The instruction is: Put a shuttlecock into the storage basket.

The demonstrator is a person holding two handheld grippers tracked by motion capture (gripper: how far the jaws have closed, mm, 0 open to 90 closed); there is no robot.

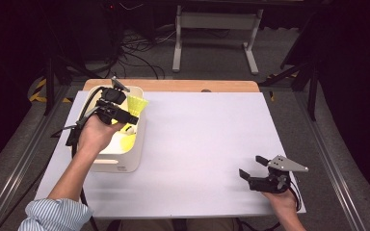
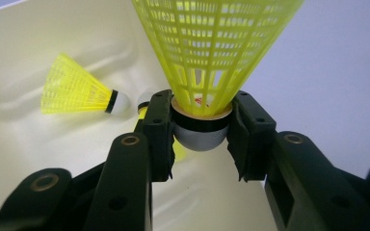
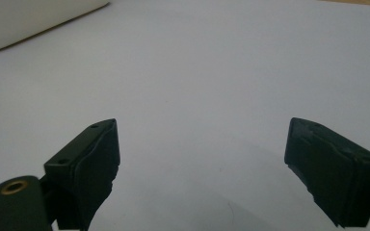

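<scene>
Left gripper clamps a yellow shuttlecock by its cork, skirt pointing to 12 o'clock. The cream bin lies beneath; the right gripper stands open.

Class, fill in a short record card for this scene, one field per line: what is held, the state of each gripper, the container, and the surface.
Held thing: yellow shuttlecock, gripped at its cork base
Left gripper: shut on the shuttlecock, over the bin
Right gripper: open, nothing between the jaws, low over the table
Container: cream bin with another shuttlecock inside
Surface: white table
</scene>
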